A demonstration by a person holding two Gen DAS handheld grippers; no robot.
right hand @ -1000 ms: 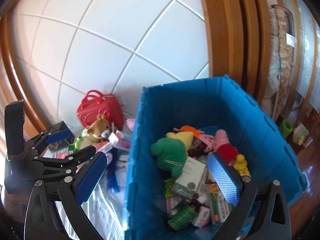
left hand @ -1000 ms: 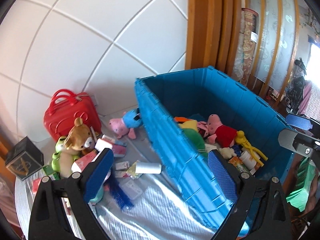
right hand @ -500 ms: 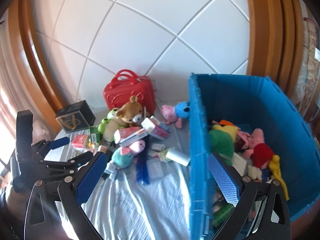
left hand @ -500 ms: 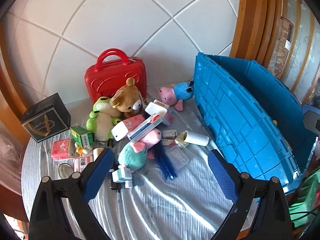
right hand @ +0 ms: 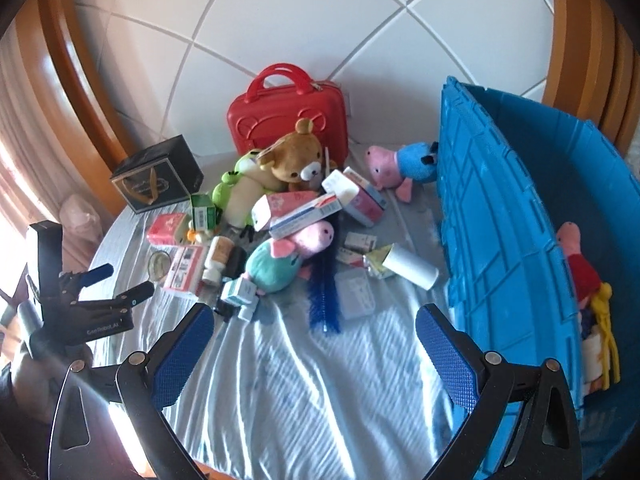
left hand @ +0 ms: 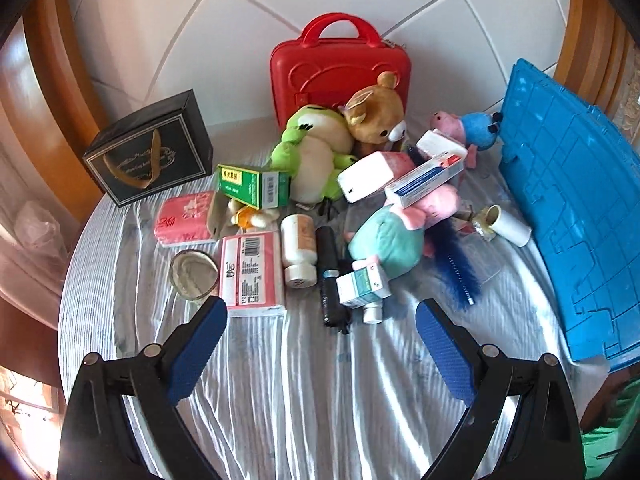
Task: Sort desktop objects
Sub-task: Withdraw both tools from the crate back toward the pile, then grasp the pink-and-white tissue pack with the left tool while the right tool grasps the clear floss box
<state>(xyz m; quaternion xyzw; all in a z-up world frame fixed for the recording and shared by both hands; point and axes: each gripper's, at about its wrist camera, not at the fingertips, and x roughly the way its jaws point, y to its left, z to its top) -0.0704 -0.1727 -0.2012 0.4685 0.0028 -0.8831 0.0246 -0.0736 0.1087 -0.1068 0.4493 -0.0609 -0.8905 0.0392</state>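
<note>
A round table under a wrinkled pale striped cloth (left hand: pixel 320 380) sits against a white tiled wall with wood trim, and I have both claws above its near edge. My left gripper (left hand: pixel 320 344) and right gripper (right hand: pixel 316 344) are both spread wide with nothing between the blue pads. On the cloth I count four plush toys: a green frog (left hand: pixel 312 152), a brown bear (left hand: pixel 376 116), a teal-and-pink pig (left hand: pixel 392 232) and a pink pig in blue (left hand: pixel 468 128). Around them lie one green carton (left hand: pixel 252 186), two pink packs (left hand: pixel 186 220) (left hand: pixel 250 268), one white pill bottle (left hand: pixel 298 248), one black tube (left hand: pixel 330 272) and one blue bristle brush (right hand: pixel 324 288). Behind stand a red hard-shell case (left hand: pixel 340 68) and a black gift box (left hand: pixel 150 148). The big blue plastic crate (right hand: pixel 500 240) at the right holds a pig doll in red (right hand: pixel 576 256) and a yellow toy (right hand: pixel 608 328).
</note>
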